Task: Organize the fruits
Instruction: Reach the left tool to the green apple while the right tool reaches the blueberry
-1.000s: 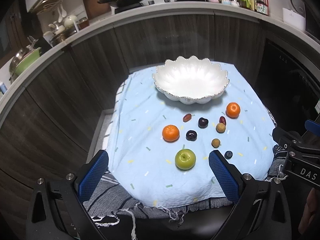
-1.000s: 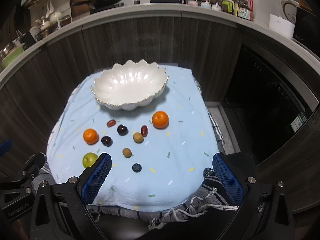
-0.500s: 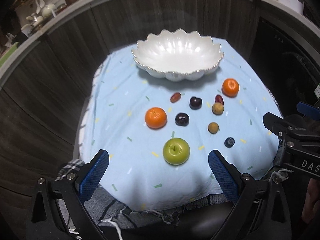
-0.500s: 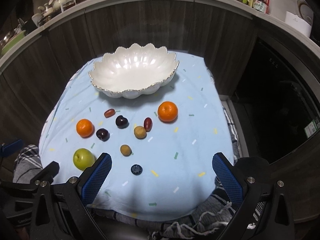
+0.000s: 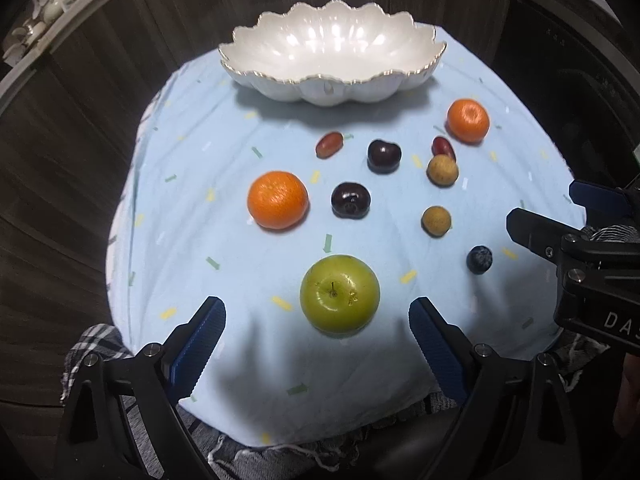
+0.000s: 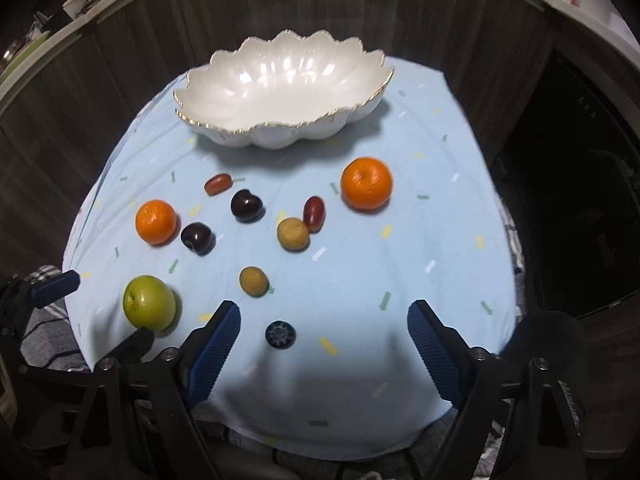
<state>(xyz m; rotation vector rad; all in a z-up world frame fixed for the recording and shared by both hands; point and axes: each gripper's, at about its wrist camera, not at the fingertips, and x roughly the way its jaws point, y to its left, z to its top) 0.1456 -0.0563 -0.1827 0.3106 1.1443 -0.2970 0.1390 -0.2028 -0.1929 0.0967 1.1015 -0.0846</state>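
Observation:
An empty white scalloped bowl (image 5: 332,46) (image 6: 280,80) stands at the far side of a light blue cloth (image 5: 240,264). Loose fruit lies in front of it: a green apple (image 5: 339,294) (image 6: 149,302), two oranges (image 5: 277,199) (image 5: 468,120), two dark plums (image 5: 350,200) (image 5: 384,155), two red grapes (image 5: 329,144) (image 5: 443,147), two brown longans (image 5: 442,170) (image 5: 436,221) and a blueberry (image 5: 479,259) (image 6: 280,334). My left gripper (image 5: 316,322) hangs above the apple, its jaws closing, apart from it. My right gripper (image 6: 324,330) hovers over the blueberry, jaws closing, nothing touched.
Dark wood cabinet fronts (image 5: 80,128) curve behind the covered table. A checked grey cloth (image 5: 100,344) hangs at the near edge. A dark appliance (image 6: 580,208) stands to the right. The right gripper's body (image 5: 592,264) shows at the left wrist view's right edge.
Both grippers have come down and tilted toward the cloth, so the fruit looks larger. The kitchen counter has slid out of view. Both pairs of jaws stand a little narrower.

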